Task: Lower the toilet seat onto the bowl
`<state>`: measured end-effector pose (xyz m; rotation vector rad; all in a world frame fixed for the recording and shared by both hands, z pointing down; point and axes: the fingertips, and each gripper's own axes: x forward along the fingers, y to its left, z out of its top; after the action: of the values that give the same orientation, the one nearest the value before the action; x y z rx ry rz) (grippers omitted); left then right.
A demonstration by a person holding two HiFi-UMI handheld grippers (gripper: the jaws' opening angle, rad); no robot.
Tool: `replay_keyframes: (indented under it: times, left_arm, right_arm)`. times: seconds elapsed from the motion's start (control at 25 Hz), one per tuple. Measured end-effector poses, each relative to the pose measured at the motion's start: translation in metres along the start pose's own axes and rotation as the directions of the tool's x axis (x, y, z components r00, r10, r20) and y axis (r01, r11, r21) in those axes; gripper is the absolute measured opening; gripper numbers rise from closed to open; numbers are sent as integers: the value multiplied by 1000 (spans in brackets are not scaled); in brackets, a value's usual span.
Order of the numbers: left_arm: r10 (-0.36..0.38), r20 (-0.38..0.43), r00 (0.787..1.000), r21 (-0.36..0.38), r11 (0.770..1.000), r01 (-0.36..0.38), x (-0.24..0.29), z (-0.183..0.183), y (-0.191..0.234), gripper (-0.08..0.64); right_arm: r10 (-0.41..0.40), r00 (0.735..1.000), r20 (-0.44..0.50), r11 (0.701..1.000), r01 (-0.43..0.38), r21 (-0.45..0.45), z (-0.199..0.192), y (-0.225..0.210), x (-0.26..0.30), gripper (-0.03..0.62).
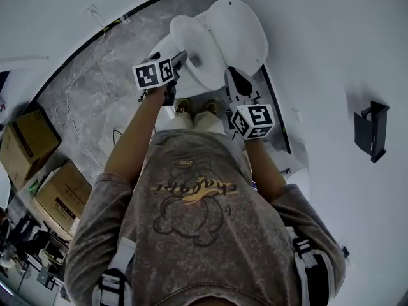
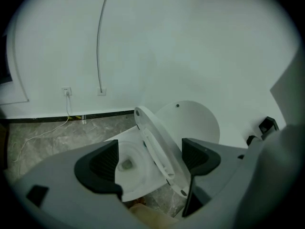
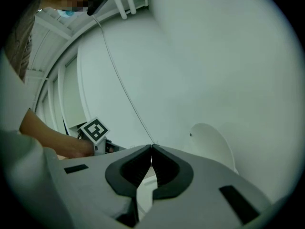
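The white toilet bowl (image 1: 167,48) stands against the wall with its lid (image 1: 241,29) upright. The seat (image 1: 191,38) is tilted partway between lid and bowl. In the left gripper view the tilted seat (image 2: 157,149) shows in the gap between the jaws, above the bowl (image 2: 127,165) and in front of the lid (image 2: 196,120); I cannot tell whether a finger touches it. My left gripper (image 1: 180,57) (image 2: 150,157) is open at the seat. My right gripper (image 1: 233,76) (image 3: 151,150) is shut with nothing in it, beside the toilet, with the lid (image 3: 212,144) beyond it.
Cardboard boxes (image 1: 27,142) (image 1: 60,196) stand at the left on the grey marble floor (image 1: 108,75). A white cable (image 1: 67,110) runs along it to a wall socket (image 2: 66,91). A black holder (image 1: 371,130) hangs on the right wall. The person's shoes (image 1: 194,107) are before the bowl.
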<state>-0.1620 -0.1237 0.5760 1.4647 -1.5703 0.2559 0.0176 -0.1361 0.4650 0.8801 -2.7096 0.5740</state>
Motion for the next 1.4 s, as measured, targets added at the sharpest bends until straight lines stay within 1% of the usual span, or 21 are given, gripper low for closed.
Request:
replay_keyframes:
  times: [0.2, 0.32, 0.4, 0.52, 0.64, 0.84, 1.0, 1.12, 1.28, 1.4]
  left_arm:
    - [61, 21, 998, -62, 996, -60, -10, -24, 42, 403]
    - [76, 13, 997, -98, 992, -74, -11, -35, 58, 403]
    - [91, 1, 996, -107, 990, -90, -13, -40, 72, 403]
    - [138, 3, 990, -108, 985, -137, -16, -50, 96, 403]
    - [179, -6, 984, -134, 975, -179, -18, -68, 121, 403]
    - [253, -43, 967, -126, 958, -256, -9, -101, 164, 402]
    - [267, -94, 959, -126, 953, -277, 19, -126, 190, 403]
    - [296, -124, 947, -119, 943, -310, 41, -142, 209, 402]
    - [329, -145, 933, -136, 928, -348, 65, -164, 236, 403]
    - [351, -151, 924, -135, 919, -371, 78, -181, 255, 403]
  right_arm:
    - [68, 996, -64, 997, -69, -20, -19, 27, 27, 28]
    - [99, 989, -108, 994, -102, -22, -37, 41, 40, 28]
    - [112, 985, -130, 993, -115, -19, -49, 49, 49, 28]
    - [124, 980, -158, 992, -128, -15, -64, 57, 59, 28]
    - [137, 973, -188, 990, -143, -17, -81, 62, 69, 28]
    - [147, 966, -215, 988, -155, -21, -106, 61, 95, 28]
    - [134, 964, -230, 990, -142, -19, -127, 52, 119, 28]
    - [125, 962, -244, 991, -134, -21, -142, 44, 133, 28]
    - [120, 957, -264, 991, -130, -21, -167, 34, 145, 28]
    - [119, 952, -283, 991, -130, -18, -188, 28, 151, 28]
